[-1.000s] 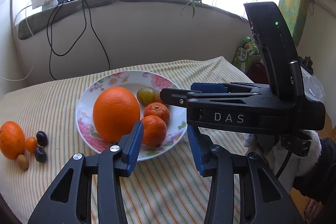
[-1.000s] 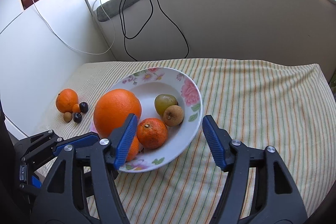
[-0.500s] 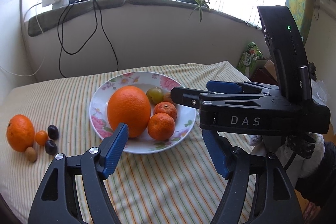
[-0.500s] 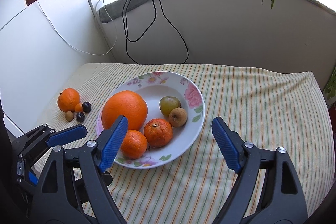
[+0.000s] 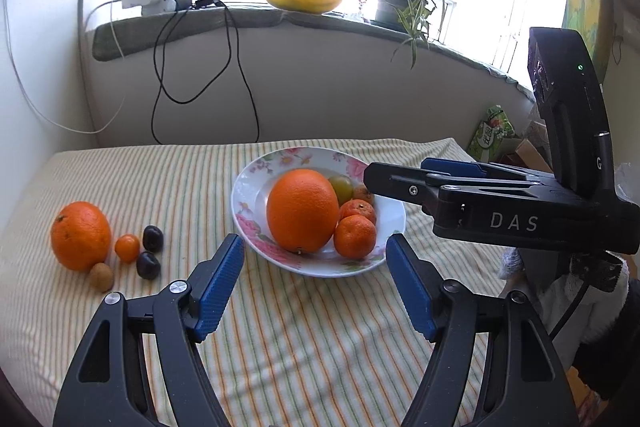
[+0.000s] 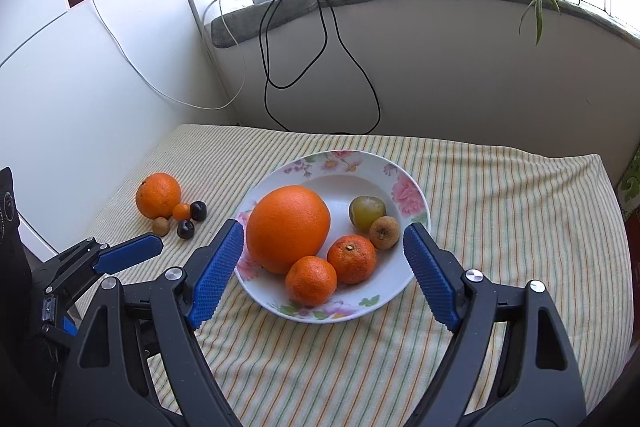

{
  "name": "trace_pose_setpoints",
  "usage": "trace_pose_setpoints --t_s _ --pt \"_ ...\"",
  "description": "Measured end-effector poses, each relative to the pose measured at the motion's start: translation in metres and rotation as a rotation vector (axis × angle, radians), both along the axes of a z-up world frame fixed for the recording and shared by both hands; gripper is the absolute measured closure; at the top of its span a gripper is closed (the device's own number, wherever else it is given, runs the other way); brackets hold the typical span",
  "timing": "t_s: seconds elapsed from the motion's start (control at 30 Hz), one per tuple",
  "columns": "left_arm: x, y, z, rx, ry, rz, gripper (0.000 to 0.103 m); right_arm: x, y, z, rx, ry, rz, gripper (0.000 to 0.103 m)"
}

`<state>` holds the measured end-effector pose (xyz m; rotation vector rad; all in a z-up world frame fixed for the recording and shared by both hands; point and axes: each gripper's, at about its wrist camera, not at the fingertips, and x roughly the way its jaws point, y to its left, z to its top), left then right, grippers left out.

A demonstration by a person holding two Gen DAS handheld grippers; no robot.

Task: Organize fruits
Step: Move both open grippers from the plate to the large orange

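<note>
Striped tablecloth (image 6: 500, 195) covers whole table. Floral plate (image 6: 414, 195) sits mid-table, just past right gripper (image 6: 324, 269), whose jaws are spread wide and empty, framing plate's near rim. Left gripper (image 5: 314, 283) also wide apart, nothing in it, plate just ahead of it. On plate: big orange (image 6: 288, 229), two mandarins (image 6: 352, 259), green fruit (image 6: 367, 213), small brown fruit (image 6: 385, 232). Loose pile well left of plate: orange (image 5: 80, 235), kumquat (image 5: 127, 247), two dark fruits (image 5: 153, 239), brown longan-looking thing (image 5: 101, 275).

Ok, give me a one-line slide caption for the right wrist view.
Open right gripper above a floral plate of five fruits; five more fruits wait on the striped cloth.
</note>
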<state>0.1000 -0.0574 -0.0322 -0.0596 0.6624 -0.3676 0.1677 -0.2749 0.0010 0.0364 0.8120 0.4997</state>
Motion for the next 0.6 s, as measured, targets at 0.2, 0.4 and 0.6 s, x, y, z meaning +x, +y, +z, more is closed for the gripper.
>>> trace_pose_setpoints --t_s 0.2,0.4,0.6 --pt "-0.003 0.025 0.002 -0.029 -0.006 0.052 0.029 -0.004 0.024 0.007 0.008 0.001 0.047 0.018" --pt "-0.006 0.052 0.001 -0.054 -0.003 0.104 0.028 -0.006 0.049 0.008 0.014 0.012 0.091 0.018" --pt "-0.008 0.081 -0.002 -0.078 0.001 0.16 0.028 -0.006 0.074 0.007 0.026 0.036 0.134 0.018"
